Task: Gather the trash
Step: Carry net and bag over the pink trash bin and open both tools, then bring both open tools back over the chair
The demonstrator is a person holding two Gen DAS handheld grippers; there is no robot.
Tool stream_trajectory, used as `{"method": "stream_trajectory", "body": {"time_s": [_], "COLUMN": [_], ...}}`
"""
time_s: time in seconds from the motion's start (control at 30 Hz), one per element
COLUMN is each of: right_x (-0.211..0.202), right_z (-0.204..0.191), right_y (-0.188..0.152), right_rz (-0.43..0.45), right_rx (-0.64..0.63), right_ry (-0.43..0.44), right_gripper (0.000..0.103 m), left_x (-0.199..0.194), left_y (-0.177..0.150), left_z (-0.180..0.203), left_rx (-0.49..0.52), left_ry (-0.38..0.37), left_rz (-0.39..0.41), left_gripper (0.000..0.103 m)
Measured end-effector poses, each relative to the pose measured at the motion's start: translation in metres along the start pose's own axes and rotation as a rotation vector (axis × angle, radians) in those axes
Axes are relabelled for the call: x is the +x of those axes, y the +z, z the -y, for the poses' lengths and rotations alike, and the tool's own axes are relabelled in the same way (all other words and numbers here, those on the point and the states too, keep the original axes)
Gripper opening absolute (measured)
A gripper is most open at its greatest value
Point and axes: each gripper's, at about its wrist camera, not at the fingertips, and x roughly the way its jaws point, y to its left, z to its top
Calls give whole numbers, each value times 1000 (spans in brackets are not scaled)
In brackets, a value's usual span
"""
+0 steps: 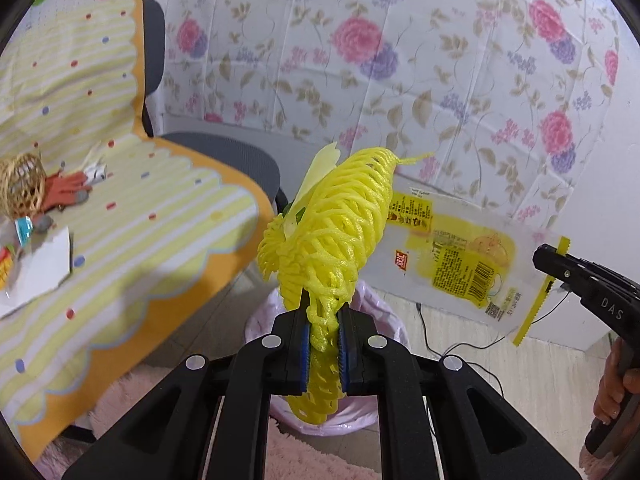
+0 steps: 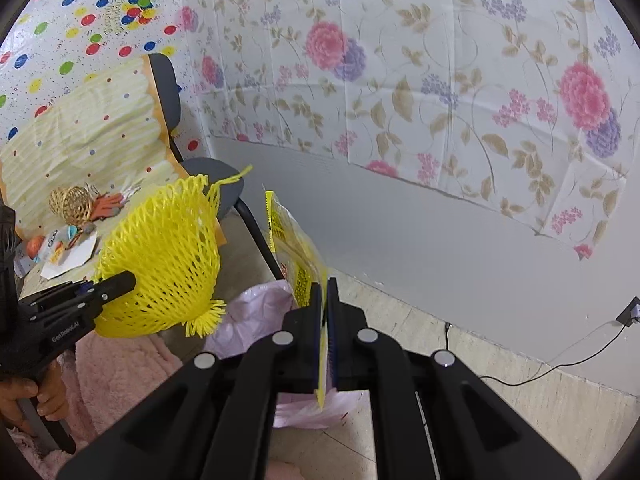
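Grippers clamped on trash: left gripper [image 1: 324, 340] pinching yellow foam net [image 1: 332, 228], right gripper [image 2: 325, 344] pinching snack wrapper [image 2: 296, 256]. Held directly above pink-lined bin [image 2: 256, 308], net nearer its mouth.

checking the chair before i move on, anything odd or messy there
Yes: the chair seat still has litter scattered at its left end, including torn white paper and small wrappers beside a wicker ball.

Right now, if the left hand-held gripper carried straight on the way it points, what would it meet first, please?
Apart from the yellow net it grips, probably the floral wall covering. The wrapper hangs to the right of that line, and the bin bag sits below. Depth is unclear.
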Motion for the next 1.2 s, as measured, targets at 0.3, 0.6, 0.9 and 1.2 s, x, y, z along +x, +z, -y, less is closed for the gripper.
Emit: {"method": "stream_trajectory", "body": {"time_s": [0.3, 0.6, 0.9, 1.2], "right_x": [47, 100, 115, 103], "right_z": [-4, -13, -24, -31], "right_y": [-15, -36, -34, -16], "right_rz": [-120, -298, -308, -232], "right_rx": [-17, -32, 5, 0], "right_ry": [38, 7, 51, 93], "right_gripper": [4, 4, 41, 65], "left_x": [26, 65, 89, 71], "left_y": [-17, -23, -16, -3], "left_z": [-13, -13, -3, -19], "left_rx": [-53, -38, 16, -41], "left_ry": [48, 54, 36, 72], "left_rz": [-107, -216, -267, -216], "left_gripper": [12, 14, 39, 56]}}
